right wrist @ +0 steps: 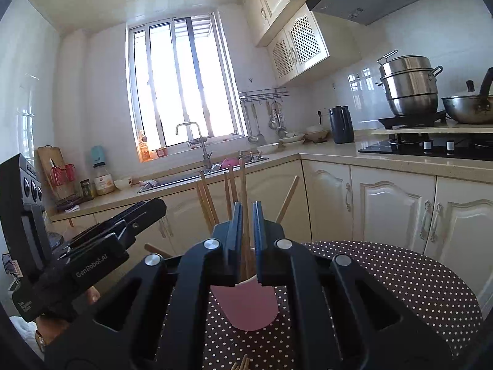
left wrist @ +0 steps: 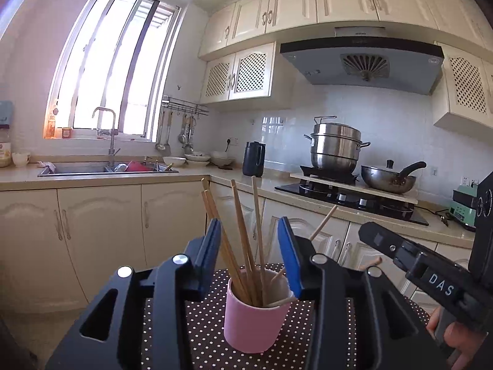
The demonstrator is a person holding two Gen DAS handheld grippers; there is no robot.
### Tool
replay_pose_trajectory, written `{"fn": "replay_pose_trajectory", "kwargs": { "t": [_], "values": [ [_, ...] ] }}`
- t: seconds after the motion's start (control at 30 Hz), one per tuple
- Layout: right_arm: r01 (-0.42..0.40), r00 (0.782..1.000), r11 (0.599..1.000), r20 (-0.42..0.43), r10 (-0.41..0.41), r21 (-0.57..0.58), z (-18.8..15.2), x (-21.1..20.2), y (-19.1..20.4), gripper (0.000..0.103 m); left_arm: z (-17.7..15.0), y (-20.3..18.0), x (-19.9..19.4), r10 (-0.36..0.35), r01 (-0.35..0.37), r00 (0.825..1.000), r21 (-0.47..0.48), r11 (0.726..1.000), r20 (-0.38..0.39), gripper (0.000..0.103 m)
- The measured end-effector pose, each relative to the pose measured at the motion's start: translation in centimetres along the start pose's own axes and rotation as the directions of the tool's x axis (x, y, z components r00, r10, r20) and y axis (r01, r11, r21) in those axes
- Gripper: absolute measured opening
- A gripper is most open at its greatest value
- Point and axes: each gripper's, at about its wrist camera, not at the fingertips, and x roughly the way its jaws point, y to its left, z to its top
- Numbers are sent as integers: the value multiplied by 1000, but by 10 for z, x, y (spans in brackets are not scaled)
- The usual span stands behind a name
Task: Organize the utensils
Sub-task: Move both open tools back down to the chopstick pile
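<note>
**Chopsticks in cup: light, stiff, slippery**

Left tool (left wrist: 255,256): jaws part-open, empty. Right tool (right wrist: 246,240): nearly shut, empty. Wooden chopsticks (left wrist: 243,240) stand upright in pink cup (left wrist: 255,317) on dotted surface (left wrist: 203,333); pinch mid-shaft.

Work surface: small round table (right wrist: 400,277) covered with a dark brown cloth with white polka dots. Standing on it, upright, one pink cup (left wrist: 254,320) holding a loose bundle of wooden chopsticks (left wrist: 243,246) that fan outward above the rim. At the near edge of the cloth, right wrist view, the tips of more chopsticks (right wrist: 242,365) lying flat; how many cannot be told.
</note>
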Motion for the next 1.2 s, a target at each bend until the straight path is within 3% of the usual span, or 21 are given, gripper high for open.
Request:
{"fn": "replay_pose_trajectory", "kwargs": {
  "t": [0.17,0.37,0.5,0.67,0.77,1.0,1.2],
  "values": [
    [23,1000,1000,-8,-23,1,-6,-29,5,8,-2,-10,-27,34,-33,999,37,999,-19,52],
    [62,997,998,-42,-61,9,-16,-59,6,9,-13,-20,-47,44,-38,994,57,998,-96,55],
    [86,994,996,-76,-83,32,-24,-74,2,39,-27,-22,-56,43,-32,984,64,997,-173,55],
    [115,983,993,-147,-110,28,-39,-84,3,44,-49,-22,-60,21,-5,956,55,998,-293,55],
    [126,973,992,-196,-119,26,-49,-87,3,47,-65,-21,-57,9,12,924,53,999,-381,55],
    [154,933,988,-333,-139,19,-75,-82,1,51,-105,-27,-46,30,45,804,112,993,-593,55],
    [160,891,987,-435,-132,27,-93,-77,-2,53,-131,-35,-32,20,83,669,101,991,-743,55]
  ]
}}
